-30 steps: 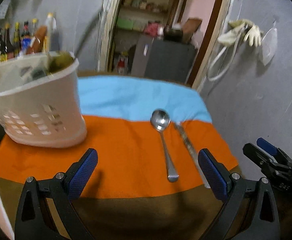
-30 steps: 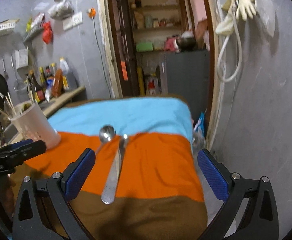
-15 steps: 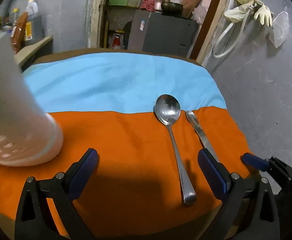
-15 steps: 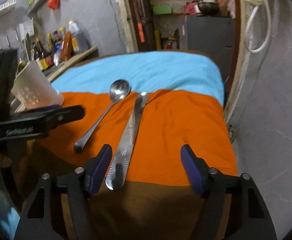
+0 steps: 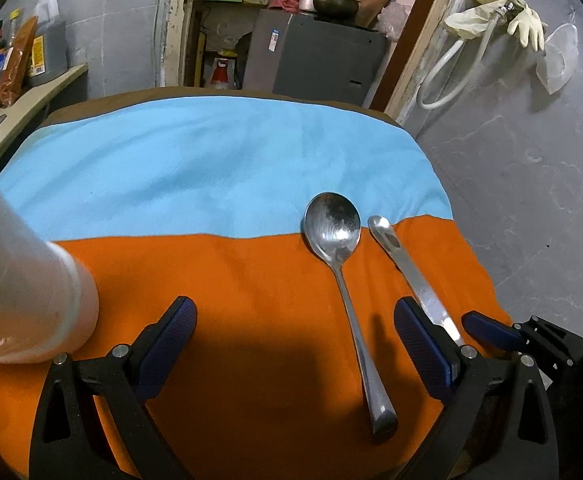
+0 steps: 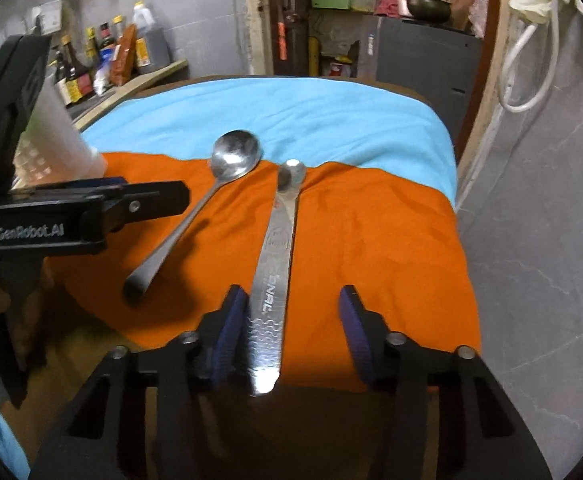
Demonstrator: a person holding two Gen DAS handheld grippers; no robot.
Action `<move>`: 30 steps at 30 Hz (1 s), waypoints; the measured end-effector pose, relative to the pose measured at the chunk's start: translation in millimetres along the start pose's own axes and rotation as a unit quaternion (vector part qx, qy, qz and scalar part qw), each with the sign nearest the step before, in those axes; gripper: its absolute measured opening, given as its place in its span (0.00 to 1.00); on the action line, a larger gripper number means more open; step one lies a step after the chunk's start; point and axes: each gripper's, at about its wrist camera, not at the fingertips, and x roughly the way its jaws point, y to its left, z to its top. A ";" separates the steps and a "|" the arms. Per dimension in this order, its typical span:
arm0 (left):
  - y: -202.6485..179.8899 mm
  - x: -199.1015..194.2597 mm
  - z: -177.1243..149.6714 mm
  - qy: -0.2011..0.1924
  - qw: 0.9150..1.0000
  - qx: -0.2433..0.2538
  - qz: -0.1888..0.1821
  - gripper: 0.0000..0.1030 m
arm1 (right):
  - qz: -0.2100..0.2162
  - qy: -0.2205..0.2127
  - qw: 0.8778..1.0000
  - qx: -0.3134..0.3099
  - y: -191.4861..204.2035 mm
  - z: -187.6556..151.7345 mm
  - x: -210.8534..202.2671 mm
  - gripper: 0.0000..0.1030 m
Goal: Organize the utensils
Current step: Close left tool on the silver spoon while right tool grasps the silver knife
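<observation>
Steel spoon, bowl pointing away, flat utensil alongside

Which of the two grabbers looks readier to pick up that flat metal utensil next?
Right, probably. The right gripper is open with the flat utensil handle already between its fingers. The left gripper is also open but straddles bare cloth beside the spoon.

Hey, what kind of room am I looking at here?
Probably a home kitchen: sauce bottles on a side counter, a fridge in the doorway, rubber gloves hung on the wall.
</observation>
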 end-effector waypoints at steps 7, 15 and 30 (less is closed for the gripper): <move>-10.1 20.2 13.4 0.014 0.999 0.022 0.021 0.86 | -0.014 0.001 1.000 0.018 -11.5 7.6 3.3 0.19; -29.0 47.8 25.5 0.025 0.993 0.088 0.071 0.75 | -0.030 -0.001 0.999 0.042 -20.0 7.7 2.3 0.18; -24.2 56.8 39.0 0.007 0.994 0.081 0.080 0.46 | -0.009 0.001 0.999 0.047 -27.0 22.3 15.3 0.20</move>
